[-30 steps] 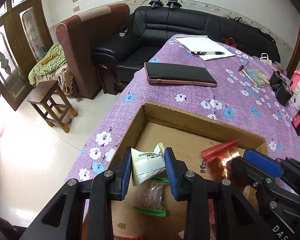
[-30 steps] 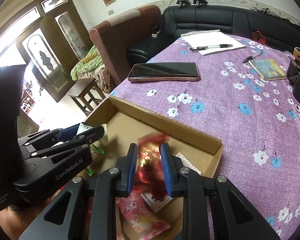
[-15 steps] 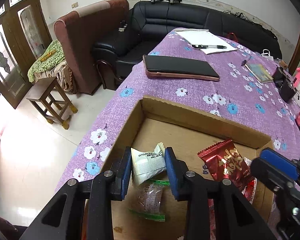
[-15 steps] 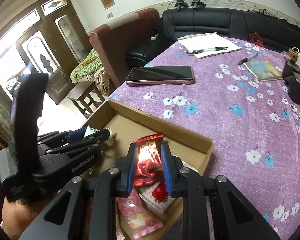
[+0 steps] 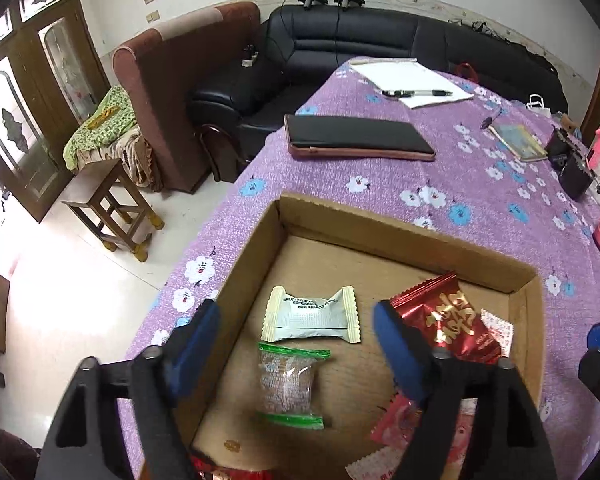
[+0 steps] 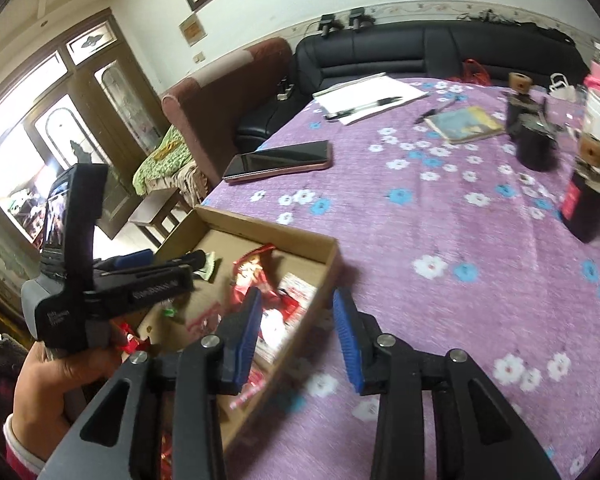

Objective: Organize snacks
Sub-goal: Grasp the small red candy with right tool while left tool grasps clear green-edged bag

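A purple flowered tablecloth [image 5: 480, 184] spreads out ahead of both my claws. On it, straight below my left claw [image 5: 296, 344], sits a shallow cardboard box [image 5: 380, 236]. The right wall of that box runs under my right claw [image 6: 296, 328], which hangs over the box edge and the cloth beside it.

My left claw has just been opening and now stands wide with nothing between its fingers. A white snack packet [image 5: 312, 316] lies flat on the box floor just ahead of it, and a clear packet with green ends [image 5: 288, 384] lies right under the gap.

My right claw has just been opening too, and its fingers are parted and empty. A shiny red packet [image 6: 252, 276] lies in the box just ahead of its left finger.
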`<action>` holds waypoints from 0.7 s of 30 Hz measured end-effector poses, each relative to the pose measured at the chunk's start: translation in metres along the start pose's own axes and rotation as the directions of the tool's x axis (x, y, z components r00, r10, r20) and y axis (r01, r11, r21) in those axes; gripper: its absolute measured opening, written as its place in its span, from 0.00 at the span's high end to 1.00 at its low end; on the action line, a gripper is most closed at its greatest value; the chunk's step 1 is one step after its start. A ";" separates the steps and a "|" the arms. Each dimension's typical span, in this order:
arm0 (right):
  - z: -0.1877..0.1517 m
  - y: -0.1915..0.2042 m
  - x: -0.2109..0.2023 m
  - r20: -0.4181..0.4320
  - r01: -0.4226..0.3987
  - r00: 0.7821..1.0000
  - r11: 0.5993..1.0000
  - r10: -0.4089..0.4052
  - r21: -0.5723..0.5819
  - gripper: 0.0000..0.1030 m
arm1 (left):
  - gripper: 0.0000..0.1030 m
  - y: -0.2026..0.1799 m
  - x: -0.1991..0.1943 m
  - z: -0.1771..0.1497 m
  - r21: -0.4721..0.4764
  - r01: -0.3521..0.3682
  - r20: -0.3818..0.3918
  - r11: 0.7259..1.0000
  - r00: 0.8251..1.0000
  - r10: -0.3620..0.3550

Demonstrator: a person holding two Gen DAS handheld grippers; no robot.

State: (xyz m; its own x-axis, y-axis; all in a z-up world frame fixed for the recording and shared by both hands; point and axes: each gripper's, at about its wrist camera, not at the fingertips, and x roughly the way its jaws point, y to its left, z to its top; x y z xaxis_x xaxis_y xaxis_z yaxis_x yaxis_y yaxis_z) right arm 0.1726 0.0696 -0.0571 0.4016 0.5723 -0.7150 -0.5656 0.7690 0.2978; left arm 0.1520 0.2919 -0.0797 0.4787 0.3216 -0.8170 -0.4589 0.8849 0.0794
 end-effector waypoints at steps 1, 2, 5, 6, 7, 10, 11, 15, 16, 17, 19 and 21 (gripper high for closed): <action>-0.002 -0.005 -0.005 0.004 0.005 1.000 1.000 -0.005 0.007 0.64 | 0.17 -0.001 -0.003 -0.001 0.000 0.002 0.006 1.000 1.000 -0.002; -0.004 -0.008 -0.009 0.008 0.010 1.000 1.000 -0.010 0.012 0.64 | 0.17 -0.001 -0.006 -0.002 -0.001 0.004 0.008 1.000 1.000 -0.004; -0.009 -0.017 -0.020 0.019 0.015 1.000 0.999 -0.015 0.032 0.62 | 0.17 -0.005 -0.021 -0.005 -0.006 0.027 0.030 1.000 0.999 -0.027; -0.011 -0.021 -0.024 0.025 0.014 1.000 0.999 -0.015 0.041 0.61 | 0.17 -0.006 -0.025 -0.005 -0.007 0.030 0.036 1.000 0.999 -0.030; -0.014 -0.024 -0.029 0.031 0.015 0.999 0.999 -0.016 0.047 0.60 | 0.17 -0.009 -0.032 -0.006 -0.008 0.039 0.045 0.999 0.998 -0.038; -0.020 -0.034 -0.042 0.045 0.024 0.999 0.998 -0.027 0.061 0.56 | 0.16 -0.017 -0.052 -0.010 -0.006 0.086 0.071 0.996 0.994 -0.085; -0.023 -0.040 -0.048 0.054 0.028 0.998 0.997 -0.032 0.072 0.56 | 0.14 -0.022 -0.061 -0.012 -0.003 0.098 0.084 0.995 0.992 -0.097; -0.030 -0.060 -0.066 0.076 0.039 0.996 0.993 -0.047 0.109 0.56 | 0.12 -0.041 -0.091 -0.019 0.019 0.143 0.128 0.990 0.981 -0.144; -0.031 -0.064 -0.069 0.078 0.041 0.996 0.993 -0.051 0.114 0.56 | 0.12 -0.045 -0.096 -0.020 0.022 0.151 0.134 0.988 0.979 -0.153; -0.033 -0.070 -0.074 0.084 0.046 0.995 0.991 -0.057 0.126 0.56 | 0.12 -0.049 -0.102 -0.021 0.026 0.164 0.138 0.986 0.976 -0.166; -0.037 -0.080 -0.084 0.091 0.057 0.993 0.989 -0.070 0.138 0.56 | 0.11 -0.060 -0.113 -0.025 0.040 0.189 0.147 0.981 0.970 -0.193; -0.040 -0.088 -0.093 0.100 0.061 0.992 0.987 -0.077 0.151 0.55 | 0.11 -0.073 -0.123 -0.030 0.063 0.194 0.159 0.979 0.967 -0.201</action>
State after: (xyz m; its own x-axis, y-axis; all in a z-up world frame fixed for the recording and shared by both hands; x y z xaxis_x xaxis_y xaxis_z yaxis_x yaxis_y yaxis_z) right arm 0.1559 -0.0623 -0.0423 0.5143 0.5370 -0.6687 -0.4250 0.8368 0.3452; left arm 0.1042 0.1775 -0.0017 0.6738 0.1861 -0.7151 -0.3095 0.9499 -0.0444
